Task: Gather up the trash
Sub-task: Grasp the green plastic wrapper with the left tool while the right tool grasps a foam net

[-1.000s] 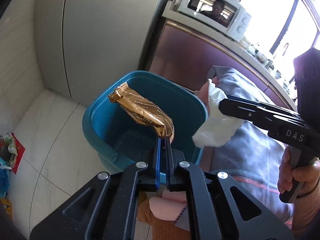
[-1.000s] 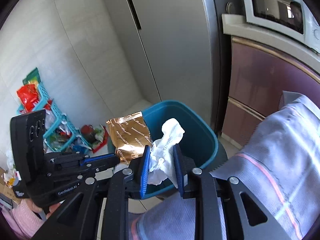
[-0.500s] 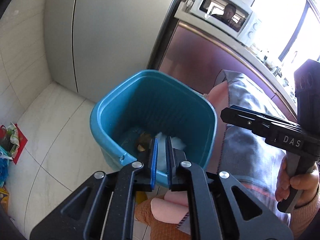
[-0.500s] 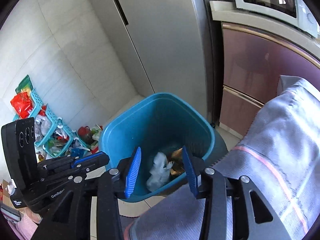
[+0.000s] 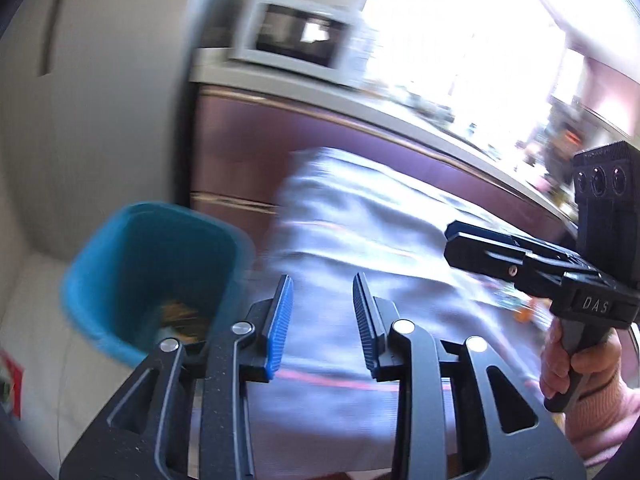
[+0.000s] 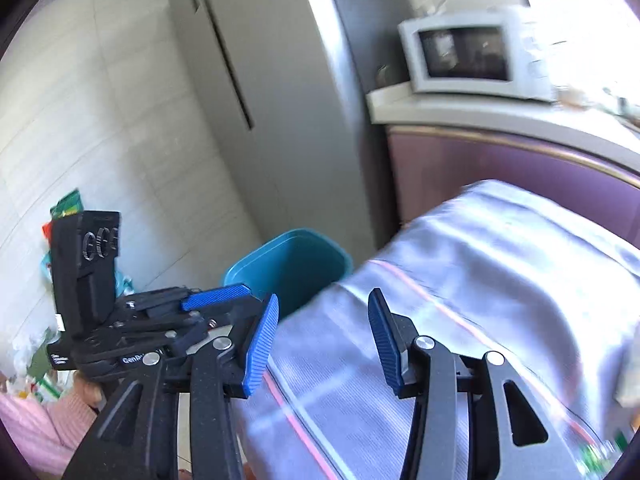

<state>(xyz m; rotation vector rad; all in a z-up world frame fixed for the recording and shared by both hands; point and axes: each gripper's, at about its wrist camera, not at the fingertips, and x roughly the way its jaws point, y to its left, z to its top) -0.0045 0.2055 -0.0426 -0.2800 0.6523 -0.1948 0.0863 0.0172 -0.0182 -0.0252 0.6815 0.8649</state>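
A blue trash bin (image 5: 156, 272) stands on the floor at the table's end; a gold wrapper (image 5: 180, 312) lies inside it. The bin also shows in the right wrist view (image 6: 296, 268). My left gripper (image 5: 322, 308) is open and empty over the cloth-covered table (image 5: 360, 240), to the right of the bin. My right gripper (image 6: 324, 328) is open and empty above the table's cloth (image 6: 500, 280). Each gripper shows in the other's view: the right one (image 5: 520, 256) and the left one (image 6: 168, 320).
A grey fridge (image 6: 280, 100) stands behind the bin. A white microwave (image 6: 468, 52) sits on a purple counter (image 6: 500, 152). Baskets of packets (image 6: 60, 216) stand by the left wall. Small items (image 5: 516, 308) lie on the table at the right.
Both grippers let go of their trash into the bin, then swung right and back over the table. The left jaws opened wide. The frames are blurred by motion.
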